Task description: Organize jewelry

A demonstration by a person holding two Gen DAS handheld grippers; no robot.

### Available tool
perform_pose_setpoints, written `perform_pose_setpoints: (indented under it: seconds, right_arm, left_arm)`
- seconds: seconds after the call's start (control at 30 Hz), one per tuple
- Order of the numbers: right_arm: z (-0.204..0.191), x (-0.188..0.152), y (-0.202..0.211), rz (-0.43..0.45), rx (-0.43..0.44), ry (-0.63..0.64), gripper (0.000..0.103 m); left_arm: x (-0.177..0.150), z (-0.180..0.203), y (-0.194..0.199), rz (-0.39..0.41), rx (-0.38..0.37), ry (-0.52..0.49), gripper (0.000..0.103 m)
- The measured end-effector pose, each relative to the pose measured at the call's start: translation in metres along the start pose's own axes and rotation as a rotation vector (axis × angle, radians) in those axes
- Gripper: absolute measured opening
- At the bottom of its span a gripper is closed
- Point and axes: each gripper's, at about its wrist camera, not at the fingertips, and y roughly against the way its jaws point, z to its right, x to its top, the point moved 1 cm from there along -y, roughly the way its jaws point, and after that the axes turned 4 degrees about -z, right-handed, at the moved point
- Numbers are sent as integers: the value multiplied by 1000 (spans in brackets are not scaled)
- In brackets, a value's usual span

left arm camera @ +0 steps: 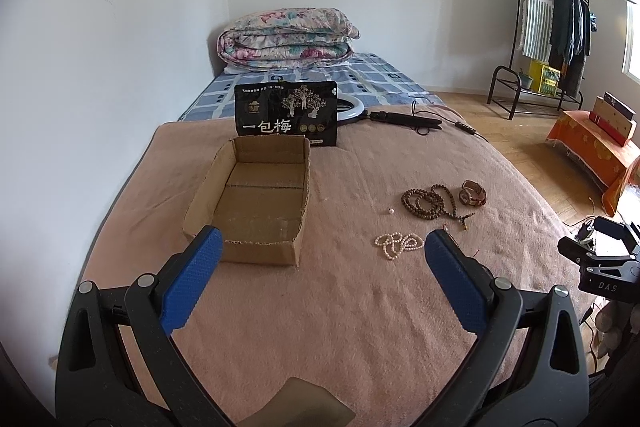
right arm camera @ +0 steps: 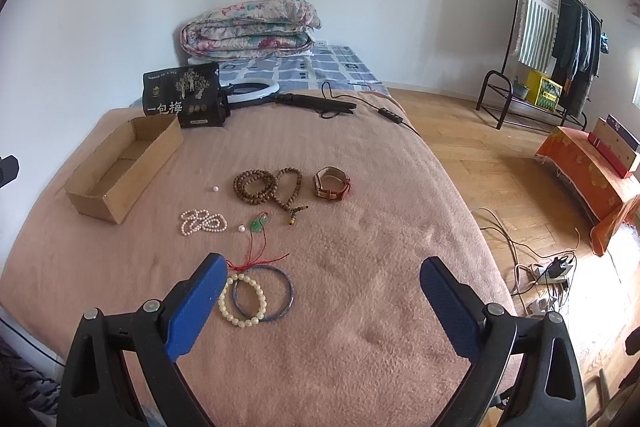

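Note:
An open cardboard box [left arm camera: 256, 203] [right arm camera: 120, 167], empty, sits on the pink blanket. To its right lie wooden bead strands [right arm camera: 268, 185] [left arm camera: 430, 203], a brown-strap watch [right arm camera: 332, 183] [left arm camera: 473, 193], a pearl strand [right arm camera: 202, 221] [left arm camera: 398, 243], two loose pearls [right arm camera: 216, 189], a green pendant on red cord [right arm camera: 258, 225], a cream bead bracelet [right arm camera: 242, 301] and a blue bangle [right arm camera: 266, 293]. My left gripper [left arm camera: 322, 247] is open above the blanket near the box. My right gripper [right arm camera: 322, 277] is open, the bracelet and bangle just right of its left finger.
A black snack bag [left arm camera: 286, 115] stands behind the box, with a ring light and cable [right arm camera: 256, 93] beyond. A folded quilt [left arm camera: 286, 39] lies at the bed's head. The bed edge drops to wood floor on the right, with cables and a power strip [right arm camera: 552, 275].

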Motion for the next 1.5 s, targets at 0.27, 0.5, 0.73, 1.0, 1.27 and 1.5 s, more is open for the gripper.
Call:
perform_pose_setpoints:
  seconds: [0.27, 0.5, 0.73, 1.0, 1.27, 1.5]
  right_arm:
    - [14, -2, -17, -56, 38, -39, 97]
    - [4, -1, -30, -70, 92, 44, 87]
    - [-17, -5, -55, -145, 183, 160, 77]
    - [-38, -17, -88, -269, 260, 254, 59]
    - [-47, -19, -111, -345, 307, 263, 48]
    - [-47, -16, -125, -376, 334, 242, 44]
  left_arm:
    - [-1, 5, -26, -77, -24, -32, 103]
    - [1, 19, -53, -131, -59, -76, 94]
    - [-1, 38, -93, -235, -154, -106, 75]
    - [-12, 52, -148, -347, -209, -128, 60]
    - [-20, 65, -192, -405, -242, -141, 60]
    - [-21, 80, -222, -437, -239, -187, 60]
